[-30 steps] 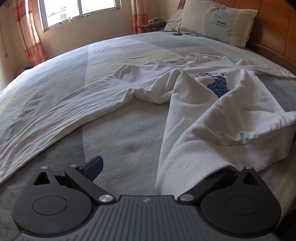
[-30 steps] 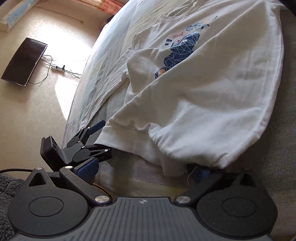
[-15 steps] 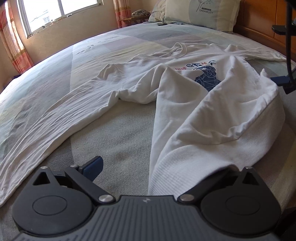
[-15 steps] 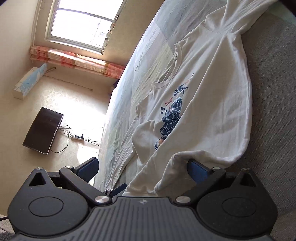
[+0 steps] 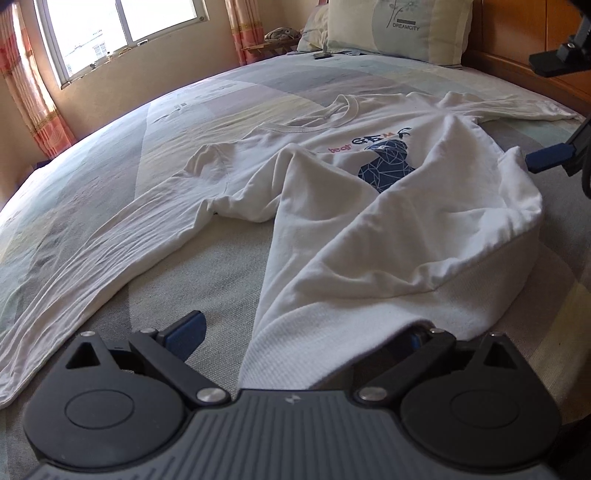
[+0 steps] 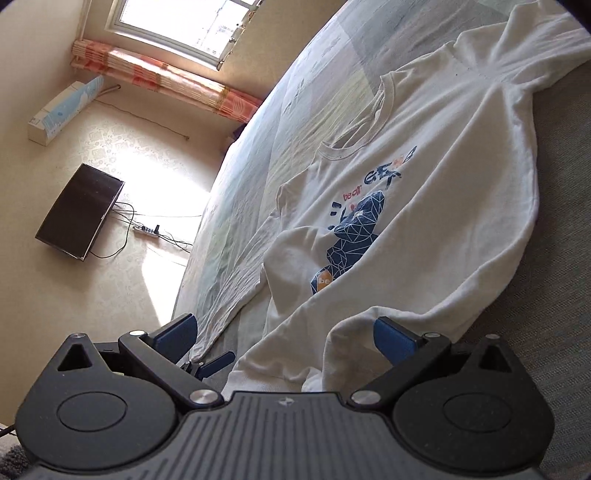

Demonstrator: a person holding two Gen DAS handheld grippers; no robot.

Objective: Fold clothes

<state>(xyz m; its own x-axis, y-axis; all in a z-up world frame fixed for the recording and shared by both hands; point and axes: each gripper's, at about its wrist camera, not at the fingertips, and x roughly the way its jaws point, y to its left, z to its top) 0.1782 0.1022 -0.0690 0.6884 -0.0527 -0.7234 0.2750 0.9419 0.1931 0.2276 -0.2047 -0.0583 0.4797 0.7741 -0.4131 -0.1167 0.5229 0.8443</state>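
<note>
White sweatshirt (image 5: 369,229) lengthwise — collar toward pillow (image 5: 399,29).

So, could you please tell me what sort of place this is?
Most likely a home bedroom: a white long-sleeved printed shirt lies on a wide bed with a pastel patchwork cover, beside a pale printed pillow and wooden headboard.

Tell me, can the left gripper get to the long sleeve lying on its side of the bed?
Probably yes. The left gripper is open at the shirt's hem, and only bare bedspread separates it from the sleeve.
</note>
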